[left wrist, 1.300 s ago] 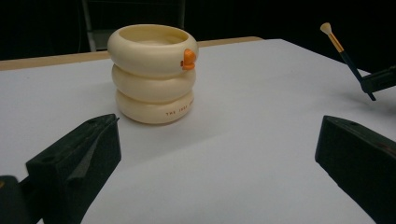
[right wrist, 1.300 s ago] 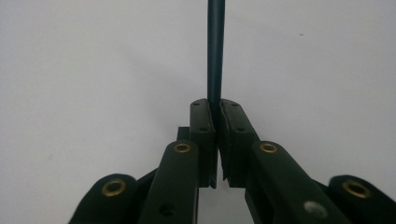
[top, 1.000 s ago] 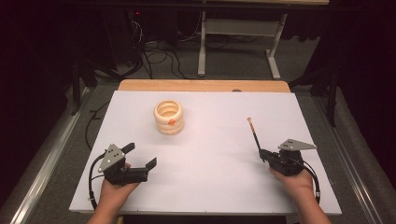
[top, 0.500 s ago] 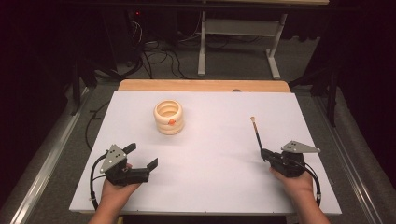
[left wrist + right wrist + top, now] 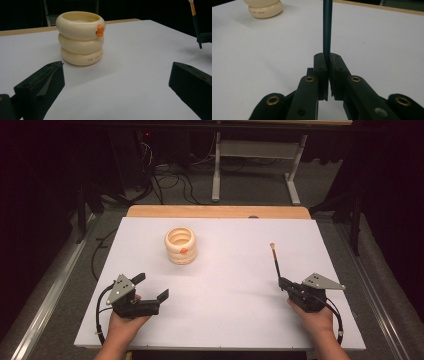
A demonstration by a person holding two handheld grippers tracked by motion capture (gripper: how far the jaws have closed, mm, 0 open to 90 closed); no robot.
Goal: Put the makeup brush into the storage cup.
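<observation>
Brush [image 5: 274, 261] sits clamped upright in the right gripper [image 5: 285, 284], lower right of the high view, its tip slightly further toward the frame's right than a second ago; otherwise both hands are steady. Left gripper [image 5: 152, 287], lower left, has jaws spread wide and empty. Cream ringed cup [image 5: 181, 245] stands centre-left on the white table [image 5: 235, 315], well apart from both. Judgement: carry to cup not yet begun

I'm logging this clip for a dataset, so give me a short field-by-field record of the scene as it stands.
surface: white table top
holder: cream ring-stacked cup, upright, small orange mark near rim, standing alone
tool: thin dark brush, pale tip pointing away from the person
right gripper: jaws shut on the brush
left gripper: jaws open, nothing between them, facing the cup
contact: brush and cup apart
</observation>
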